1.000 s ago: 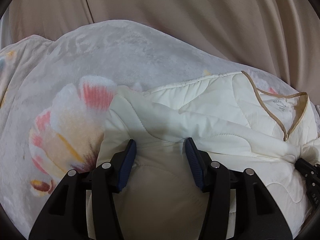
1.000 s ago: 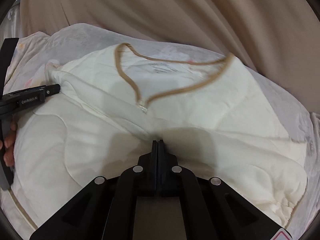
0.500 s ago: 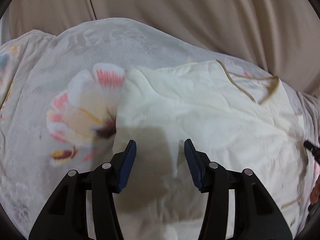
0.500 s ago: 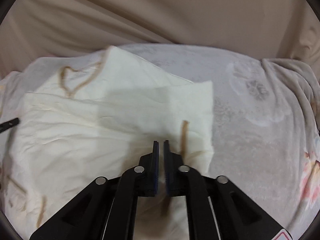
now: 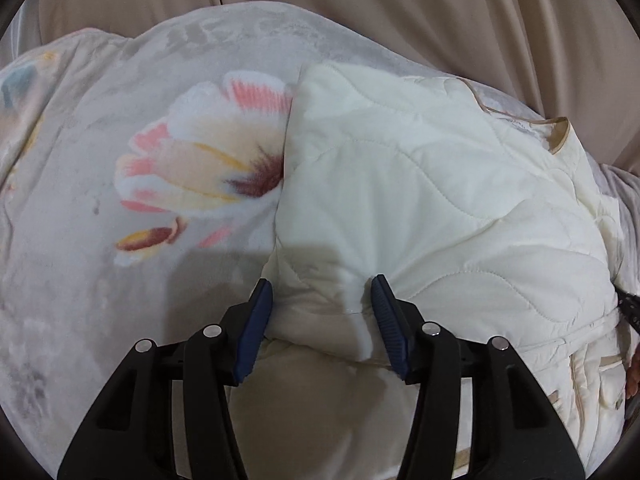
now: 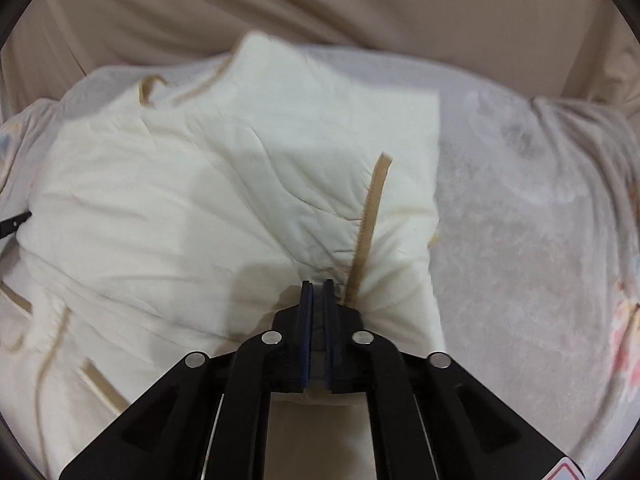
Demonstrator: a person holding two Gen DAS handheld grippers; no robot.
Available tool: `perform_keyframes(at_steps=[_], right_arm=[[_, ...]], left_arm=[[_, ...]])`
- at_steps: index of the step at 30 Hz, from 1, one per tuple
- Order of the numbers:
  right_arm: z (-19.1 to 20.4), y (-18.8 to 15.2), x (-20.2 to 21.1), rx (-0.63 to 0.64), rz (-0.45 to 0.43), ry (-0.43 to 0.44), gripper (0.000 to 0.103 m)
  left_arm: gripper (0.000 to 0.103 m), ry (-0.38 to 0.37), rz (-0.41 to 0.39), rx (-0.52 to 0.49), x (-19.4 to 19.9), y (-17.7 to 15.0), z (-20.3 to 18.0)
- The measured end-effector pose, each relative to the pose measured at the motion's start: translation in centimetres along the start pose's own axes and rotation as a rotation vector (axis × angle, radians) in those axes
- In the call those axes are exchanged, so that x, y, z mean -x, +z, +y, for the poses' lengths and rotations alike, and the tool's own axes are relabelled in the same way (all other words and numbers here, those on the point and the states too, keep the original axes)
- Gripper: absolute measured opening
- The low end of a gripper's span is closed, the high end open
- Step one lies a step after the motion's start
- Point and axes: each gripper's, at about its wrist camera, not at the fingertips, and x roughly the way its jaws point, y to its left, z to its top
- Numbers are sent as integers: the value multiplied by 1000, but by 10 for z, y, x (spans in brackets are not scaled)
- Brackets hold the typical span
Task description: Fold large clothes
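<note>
A cream quilted jacket (image 5: 432,208) with tan trim lies folded on a floral blanket (image 5: 120,240). My left gripper (image 5: 320,300) is open, its blue pads on either side of the jacket's near left edge, fabric bunched between them. In the right wrist view the jacket (image 6: 224,200) fills the left and middle. My right gripper (image 6: 317,286) is nearly shut, with a thin gap between its pads, at the near edge beside a tan-trimmed sleeve cuff (image 6: 370,216). I cannot tell whether fabric is pinched. The jacket's tan neckline (image 5: 556,136) is at the far right.
A beige curtain or sofa back (image 5: 400,12) rises behind the blanket. The blanket (image 6: 532,240) stretches to the right of the jacket in the right wrist view. The other gripper's tip shows at the left edge (image 6: 12,224) and a hand at the right edge (image 5: 632,376).
The right gripper went from shut to slightly parted and moved to the jacket's right side near the cuff. The left gripper stayed open and shifted along the jacket's left edge.
</note>
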Motion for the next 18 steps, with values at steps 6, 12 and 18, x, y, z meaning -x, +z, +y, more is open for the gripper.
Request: perform_keyframes(at_steps=[6, 12, 18], right_arm=[[1, -19, 64, -19, -24, -12, 15], [-33, -100, 137, -115, -13, 44, 57], [-57, -186, 168, -257, 44, 132, 69]], left_arm=[[50, -34, 20, 72, 45, -22, 17], [72, -180, 125, 179, 95, -90, 51], [81, -236, 135, 231, 129, -154, 65]])
